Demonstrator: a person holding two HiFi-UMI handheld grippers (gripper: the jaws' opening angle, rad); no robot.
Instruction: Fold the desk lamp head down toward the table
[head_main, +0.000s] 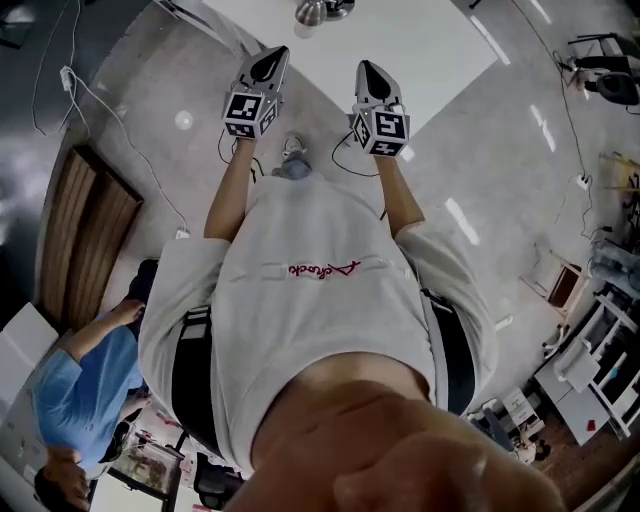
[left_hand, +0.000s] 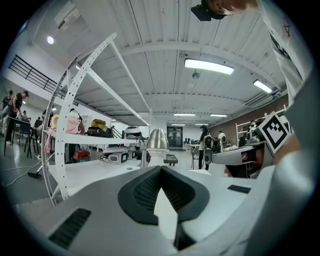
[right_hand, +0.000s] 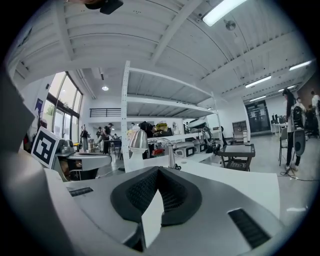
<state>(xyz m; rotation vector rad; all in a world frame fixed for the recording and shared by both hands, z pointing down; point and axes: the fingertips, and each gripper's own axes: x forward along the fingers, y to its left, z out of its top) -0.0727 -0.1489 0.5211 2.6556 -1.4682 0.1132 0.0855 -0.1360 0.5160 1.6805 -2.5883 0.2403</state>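
A desk lamp with a silver bell-shaped head stands on the white table. In the right gripper view the lamp head hangs from a thin arm off an upright post. In the head view only a bit of the lamp shows at the top edge. My left gripper and right gripper are held side by side, pointing at the table, short of the lamp. Both have their jaws together with nothing between them: the left gripper, the right gripper.
A white shelving rack rises at the table's left side. A person in blue stands behind me at lower left. Cables trail on the floor. A wooden panel lies at left. A small cart stands beyond the table.
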